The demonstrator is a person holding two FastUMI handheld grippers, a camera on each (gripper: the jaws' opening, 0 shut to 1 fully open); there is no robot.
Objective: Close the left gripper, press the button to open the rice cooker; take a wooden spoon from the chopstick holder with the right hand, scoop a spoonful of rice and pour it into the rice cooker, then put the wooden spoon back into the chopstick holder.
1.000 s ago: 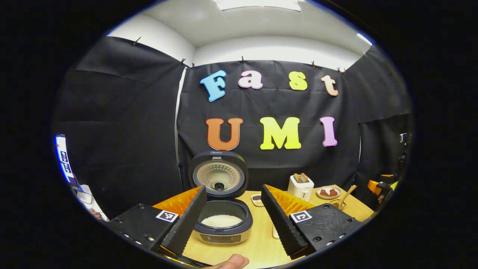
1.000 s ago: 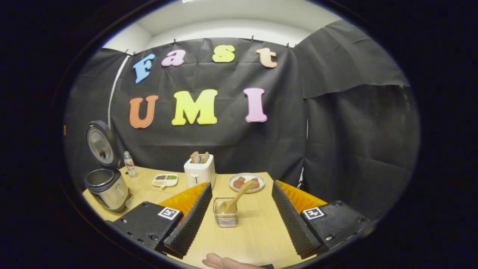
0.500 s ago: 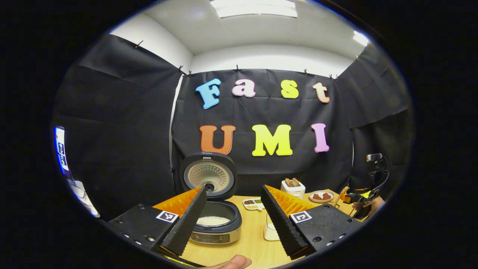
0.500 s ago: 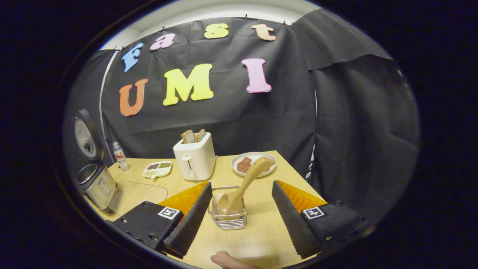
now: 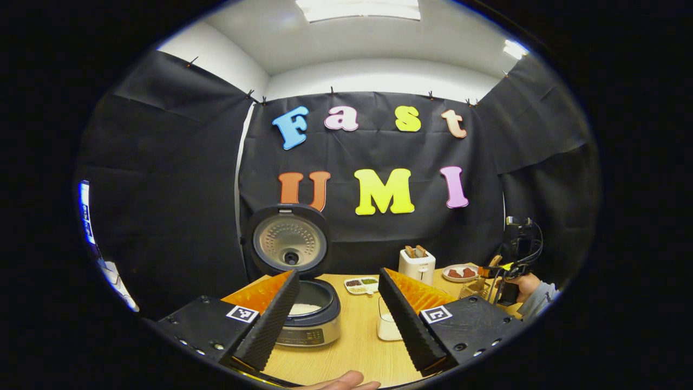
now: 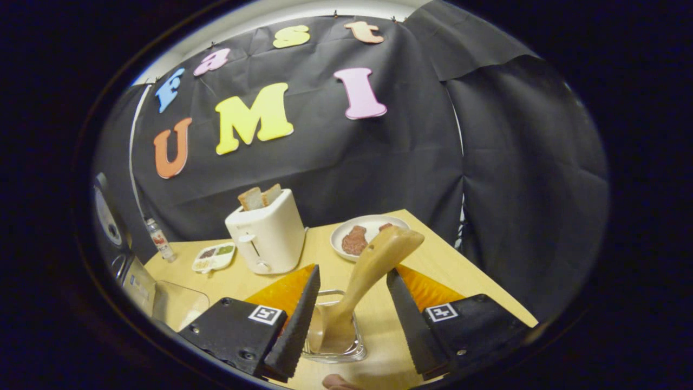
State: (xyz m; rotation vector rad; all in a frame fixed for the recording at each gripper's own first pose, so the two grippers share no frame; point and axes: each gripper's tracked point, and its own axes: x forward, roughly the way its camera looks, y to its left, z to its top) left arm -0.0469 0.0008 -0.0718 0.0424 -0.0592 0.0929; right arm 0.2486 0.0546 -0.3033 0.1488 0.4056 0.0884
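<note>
1. Our right tongs stand open astride the pale wooden spoon, whose handle leans up between the two fingers with neither touching it. If we close too near the tip of the handle, we judge the spoon may pivot in the grip and drop.

2. The spoon's bowl sits down in the small wire chopstick holder, near the counter's front right edge. We think lifting at a slant could catch the bowl on the holder's rim and drag or tip the light holder.

3. The white two-slot toaster with bread in it and the white plate of brown food stand just behind the holder. A wide swing with the spoon could knock either one.

4. Our left tongs hang open above the counter's front edge, gripping nothing. The round silver-and-black rice cooker stands toward the counter's left side, lid already up and white rice showing in the pot. If the left tongs drift forward, we judge they could bump the raised lid or crowd the pouring path.

5. The clear container of rice stands beside the cooker. A heaped spoonful could spill across the light wooden counter on the way.
</note>
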